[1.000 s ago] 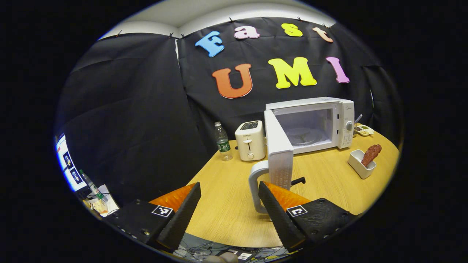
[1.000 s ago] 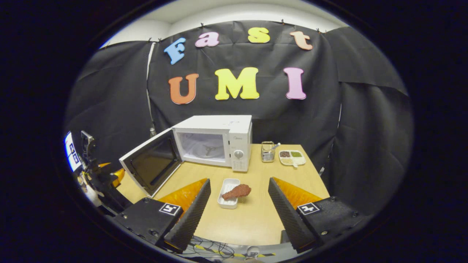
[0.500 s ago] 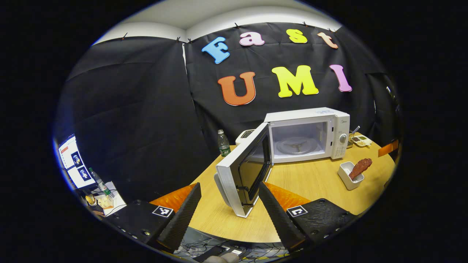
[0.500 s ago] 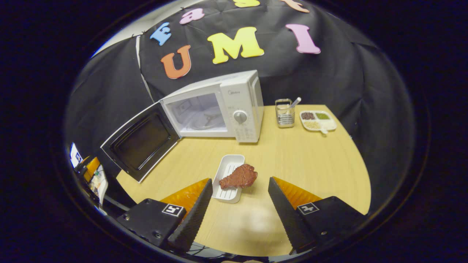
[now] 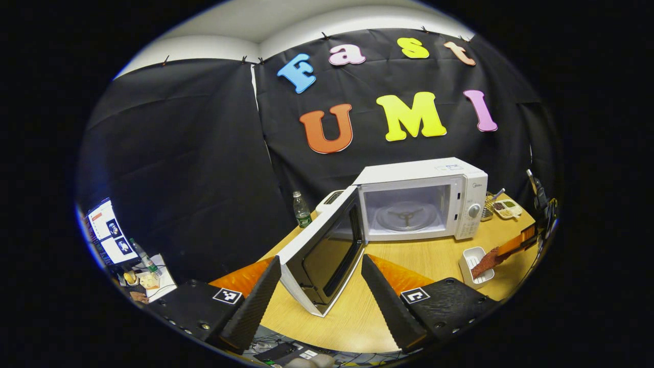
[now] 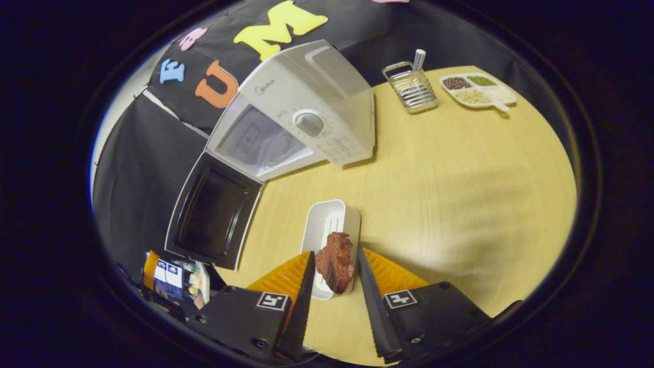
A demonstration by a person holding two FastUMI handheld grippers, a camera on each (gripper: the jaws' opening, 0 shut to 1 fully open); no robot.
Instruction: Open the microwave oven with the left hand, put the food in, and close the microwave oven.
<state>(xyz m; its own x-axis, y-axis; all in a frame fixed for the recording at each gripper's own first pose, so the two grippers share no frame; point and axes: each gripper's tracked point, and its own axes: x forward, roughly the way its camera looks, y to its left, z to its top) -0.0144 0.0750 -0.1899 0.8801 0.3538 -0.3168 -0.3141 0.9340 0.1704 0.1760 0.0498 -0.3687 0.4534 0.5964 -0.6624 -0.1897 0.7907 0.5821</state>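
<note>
Matt wood-grain table [image 6: 449, 168], glossy white plastic microwave [image 5: 424, 176], wire-metal rack [image 6: 410, 87].

The microwave [image 6: 306, 102] carries a short brand word [image 6: 264, 87] printed on its control panel above the dial [image 6: 308, 123]; in the left gripper view the same mark [image 5: 476, 185] is too small to make out. Fine print beside the dial is blurred. Each of the 2 tongs of the left gripper [image 5: 321, 260] and of the right gripper [image 6: 334, 253] bears 1 square black-and-white code marker [image 5: 227, 295], with no words. The bottle [image 5: 300, 209] has a green label, too small to tell.
</note>
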